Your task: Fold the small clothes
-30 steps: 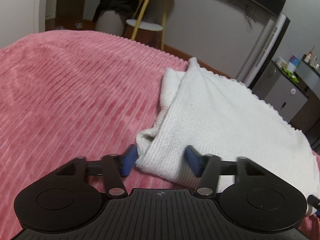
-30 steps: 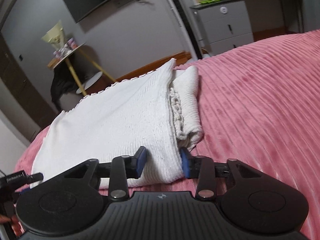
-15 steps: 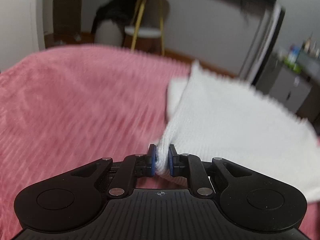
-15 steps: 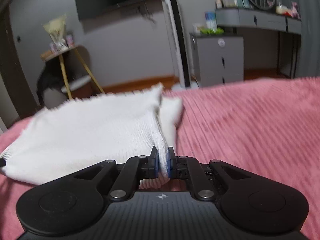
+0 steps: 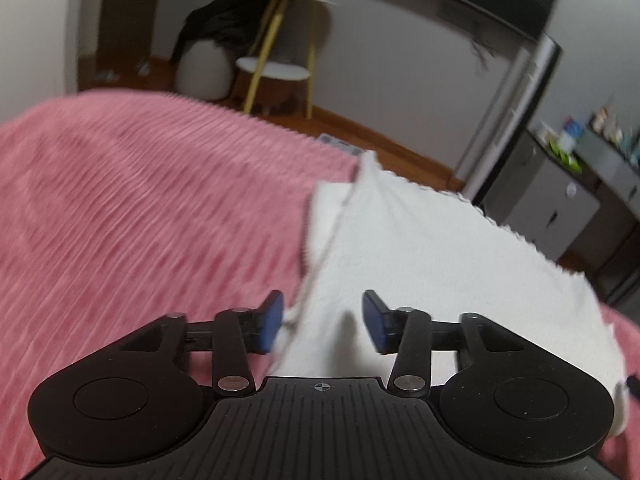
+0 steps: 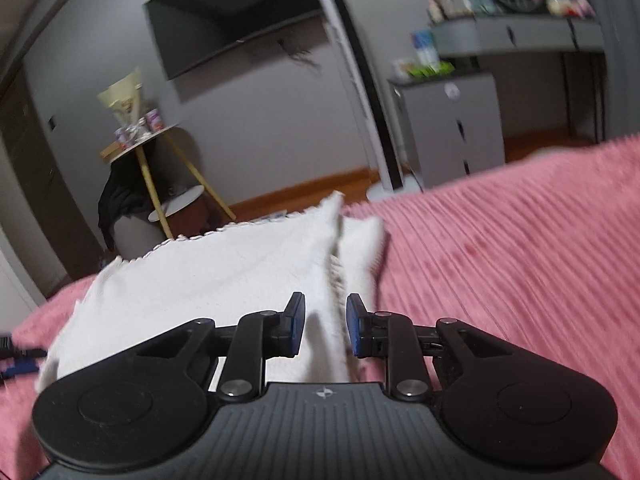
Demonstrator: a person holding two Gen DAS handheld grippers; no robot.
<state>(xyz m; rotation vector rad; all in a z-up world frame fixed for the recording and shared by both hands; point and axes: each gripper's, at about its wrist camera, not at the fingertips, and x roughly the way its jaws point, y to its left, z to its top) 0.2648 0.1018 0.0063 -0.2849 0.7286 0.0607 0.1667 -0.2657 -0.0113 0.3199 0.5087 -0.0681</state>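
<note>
A white knit garment [image 5: 432, 256] lies folded on the pink ribbed bedspread [image 5: 140, 220]. My left gripper [image 5: 323, 326] is open, its blue pads either side of the garment's near left corner without pinching it. In the right wrist view the same garment [image 6: 224, 276] stretches away to the left. My right gripper [image 6: 323, 328] is open, with the garment's near right edge standing loosely between the pads. The far edge of the garment reaches the bed's far side.
Beyond the bed stand a yellow-legged side table [image 5: 288, 44] with dark clothes hung on it, a wall TV [image 6: 236, 12], a tall white tower [image 6: 360, 92] and grey drawers [image 6: 452, 120]. The bedspread extends left in the left view and right [image 6: 520, 248] in the right view.
Both grippers closed on the garment's near corners half a second ago and have now opened, releasing the cloth. Both views have shifted and are blurred by motion.
</note>
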